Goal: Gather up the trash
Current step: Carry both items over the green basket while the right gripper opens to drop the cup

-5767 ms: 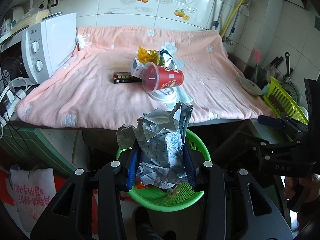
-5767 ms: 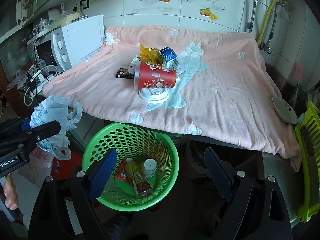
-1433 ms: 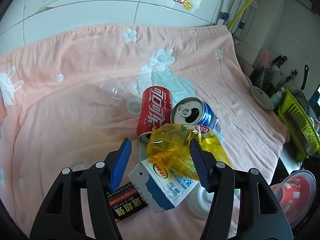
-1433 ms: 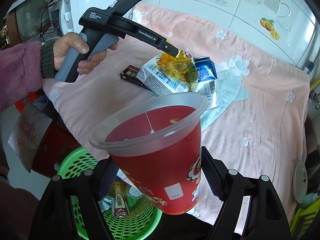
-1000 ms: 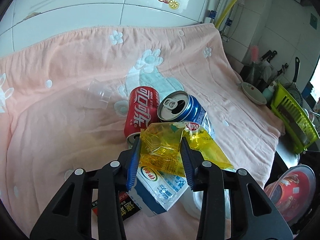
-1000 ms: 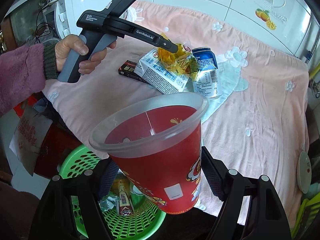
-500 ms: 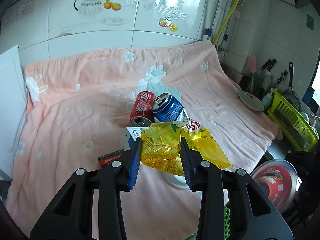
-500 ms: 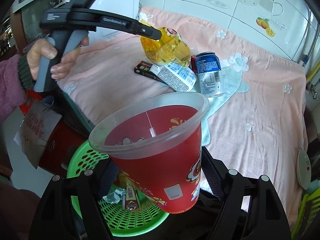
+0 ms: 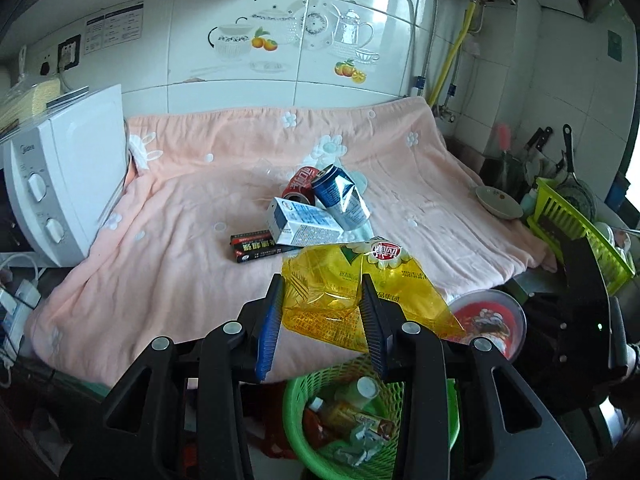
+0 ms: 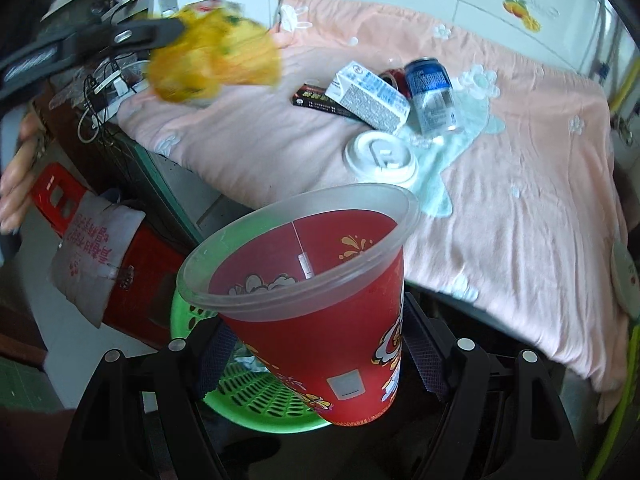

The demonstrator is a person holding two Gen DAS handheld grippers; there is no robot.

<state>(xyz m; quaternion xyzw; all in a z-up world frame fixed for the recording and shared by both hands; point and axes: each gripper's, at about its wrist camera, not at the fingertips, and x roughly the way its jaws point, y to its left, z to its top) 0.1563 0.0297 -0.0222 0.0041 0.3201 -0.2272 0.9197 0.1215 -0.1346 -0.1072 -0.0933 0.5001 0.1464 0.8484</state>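
Transfer step: left gripper [image 9: 322, 314] clamps yellow wrapper [image 9: 352, 292]; right gripper [image 10: 316, 354] grips red cup [image 10: 316, 308]. Next: release both over near green basket [image 9: 296, 396].

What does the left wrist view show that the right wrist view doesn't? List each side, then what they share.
Only the left wrist view: the bottles and wrappers inside the green basket, the microwave's knobs, a bowl and a green rack at the right.

Only the right wrist view: the white lid on the blanket, a hand, and the red cup's open inside.

Both: the yellow bag shut in the left tool, the cup in the right tool, the carton, blue can, black pack, pink blanket.
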